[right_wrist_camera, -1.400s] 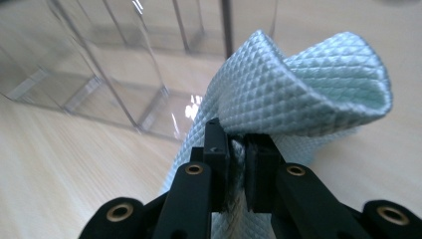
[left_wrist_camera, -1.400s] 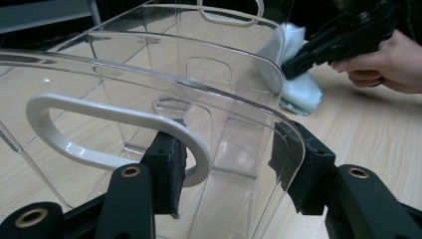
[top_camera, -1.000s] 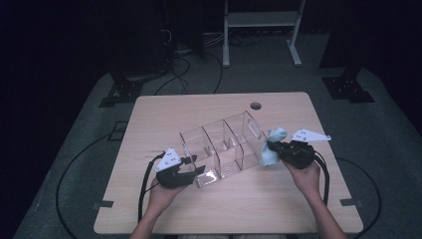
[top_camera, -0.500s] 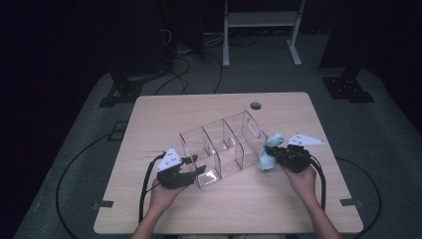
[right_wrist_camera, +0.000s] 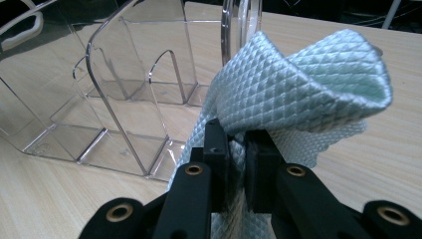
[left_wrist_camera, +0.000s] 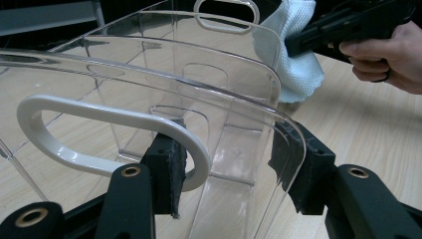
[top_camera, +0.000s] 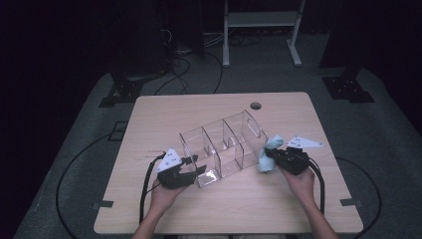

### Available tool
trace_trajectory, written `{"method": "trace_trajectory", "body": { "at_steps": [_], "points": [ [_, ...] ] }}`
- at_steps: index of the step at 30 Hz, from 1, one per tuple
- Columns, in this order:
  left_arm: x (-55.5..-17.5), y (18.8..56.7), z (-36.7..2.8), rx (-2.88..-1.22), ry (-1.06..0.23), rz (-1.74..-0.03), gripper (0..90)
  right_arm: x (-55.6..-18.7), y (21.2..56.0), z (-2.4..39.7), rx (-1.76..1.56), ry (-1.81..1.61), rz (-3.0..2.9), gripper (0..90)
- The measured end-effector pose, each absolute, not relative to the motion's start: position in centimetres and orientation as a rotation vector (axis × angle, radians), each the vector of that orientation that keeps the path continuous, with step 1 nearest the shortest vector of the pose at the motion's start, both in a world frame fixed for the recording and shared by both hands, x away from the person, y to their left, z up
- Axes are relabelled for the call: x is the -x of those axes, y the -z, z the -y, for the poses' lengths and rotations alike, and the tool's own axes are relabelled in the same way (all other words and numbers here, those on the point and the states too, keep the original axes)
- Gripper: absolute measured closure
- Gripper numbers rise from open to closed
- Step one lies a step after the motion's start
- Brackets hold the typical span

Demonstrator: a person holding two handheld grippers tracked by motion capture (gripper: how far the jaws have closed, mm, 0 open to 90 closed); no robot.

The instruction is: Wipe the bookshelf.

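Note:
A clear plastic organizer (top_camera: 224, 144) with several compartments lies slantwise in the middle of the wooden table (top_camera: 199, 107). My left gripper (top_camera: 199, 167) is shut on its near left end, with the pads (left_wrist_camera: 166, 169) set either side of the end section by the white-edged handle slot (left_wrist_camera: 99, 117). My right gripper (top_camera: 269, 155) is shut on a pale blue woven cloth (top_camera: 263, 165), pinched between its pads (right_wrist_camera: 219, 139). The bunched cloth (right_wrist_camera: 298, 84) rests against the organizer's right end wall (right_wrist_camera: 241, 30). In the left gripper view the cloth (left_wrist_camera: 293, 64) sits behind that far wall.
A round cable hole (top_camera: 256, 105) sits near the table's far edge. Cables trail from both grippers over the near edge. On the dark floor behind stand a white-legged frame (top_camera: 259, 20), stand bases (top_camera: 348, 87) and loose cables (top_camera: 179, 64).
My right gripper and the cloth have slid slightly toward the near edge along the organizer's right end. The left gripper and the organizer have stayed put.

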State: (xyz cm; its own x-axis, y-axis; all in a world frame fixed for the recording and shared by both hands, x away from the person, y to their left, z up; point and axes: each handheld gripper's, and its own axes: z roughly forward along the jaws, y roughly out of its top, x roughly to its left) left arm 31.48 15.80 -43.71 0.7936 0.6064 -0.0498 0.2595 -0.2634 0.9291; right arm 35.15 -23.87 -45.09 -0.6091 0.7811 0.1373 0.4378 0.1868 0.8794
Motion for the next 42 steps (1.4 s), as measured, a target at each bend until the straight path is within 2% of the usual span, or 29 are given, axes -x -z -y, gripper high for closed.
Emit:
{"method": "trace_trajectory", "body": {
  "at_steps": [6, 13, 20, 26, 32, 37, 42],
  "points": [
    [-31.4, 43.7, -15.8, -1.85, -0.386, -0.663, 47.8, -36.0, 48.5, 23.6, -1.244, -1.296, -2.241, 81.8],
    [-31.5, 43.7, -15.8, -1.847, -0.385, -0.66, 47.8, -34.8, 45.7, 23.6, -1.16, -1.369, -2.138, 81.8],
    [-31.4, 43.7, -15.7, -1.852, -0.391, -0.662, 47.8, -35.5, 48.2, 23.0, -1.223, -1.305, -2.236, 81.8],
    [-31.5, 43.8, -15.6, -1.846, -0.392, -0.661, 47.7, -34.5, 45.4, 22.7, -1.138, -1.405, -2.145, 81.8],
    [-31.4, 43.7, -15.5, -1.85, -0.393, -0.664, 47.7, -35.4, 48.3, 22.2, -1.201, -1.294, -2.248, 81.8],
    [-31.4, 43.8, -15.5, -1.848, -0.391, -0.664, 47.7, -34.9, 46.2, 22.2, -1.146, -1.359, -2.172, 81.8],
    [-31.3, 43.7, -15.3, -1.85, -0.393, -0.664, 47.7, -35.5, 48.0, 22.2, -1.191, -1.29, -2.233, 81.8]
  ]
}}
